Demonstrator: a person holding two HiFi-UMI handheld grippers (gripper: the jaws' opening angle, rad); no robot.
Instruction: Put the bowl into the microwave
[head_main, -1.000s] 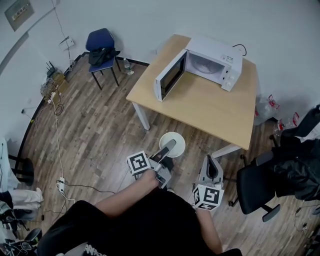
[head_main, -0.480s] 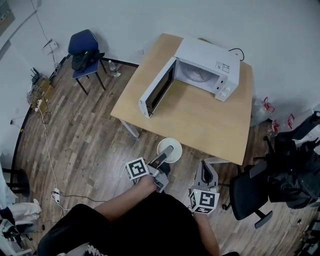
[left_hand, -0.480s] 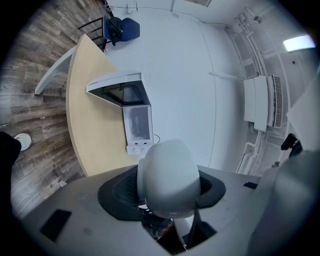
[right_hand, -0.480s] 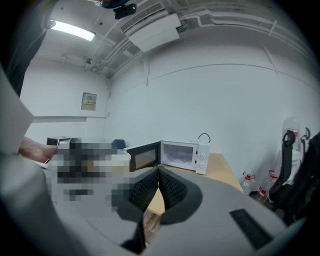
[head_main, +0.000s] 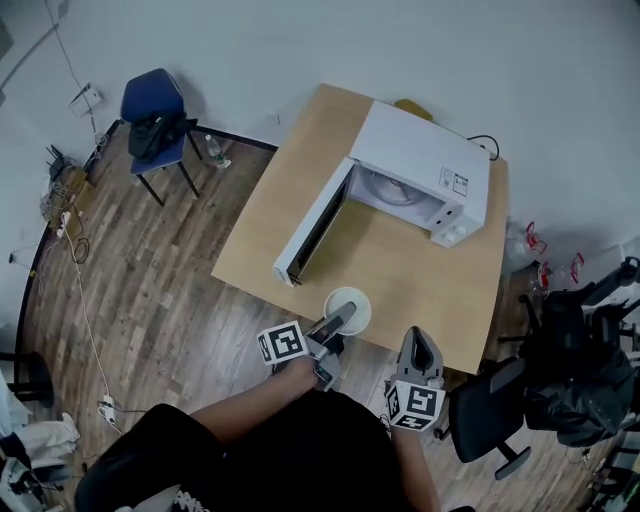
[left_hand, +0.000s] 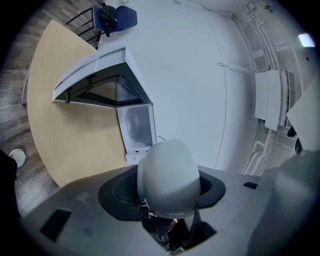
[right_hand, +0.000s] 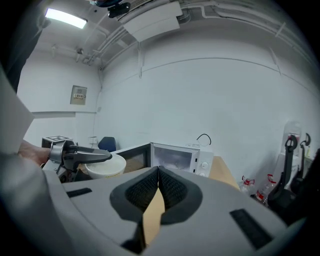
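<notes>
Right tongs (right_hand: 159, 172): closed pad to pad, nothing between them, level with the tabletop's near right corner.
Left tongs (head_main: 343, 314): clamped on the bowl's near rim, one arm over the rim and one under it.
Bowl (head_main: 358, 303): white, upright, held above the tabletop's near edge, in front of the microwave; its inside shows plain white.
Marker cubes (head_main: 283, 343): black-and-white square patterns, no letters.
Black chair (head_main: 482, 408): on the floor, just beside the tabletop's near right corner.
Tabletop (head_main: 400, 275): pale wood; a bare stretch lies between the bowl and the microwave's mouth.
Door (head_main: 312, 232): swung wide to the left, its free end near the tabletop's near-left edge.
Microwave (head_main: 422, 160): white, at the far right of the tabletop, close to the wall; a round turntable shows in the open cavity.
Label (head_main: 455, 183): small print beside the controls, too small to read.
Floor (head_main: 160, 270): wood planks, open to the left of the tabletop.
Blue chair (head_main: 150, 105): by the far wall, dark cloth heaped on its seat.
</notes>
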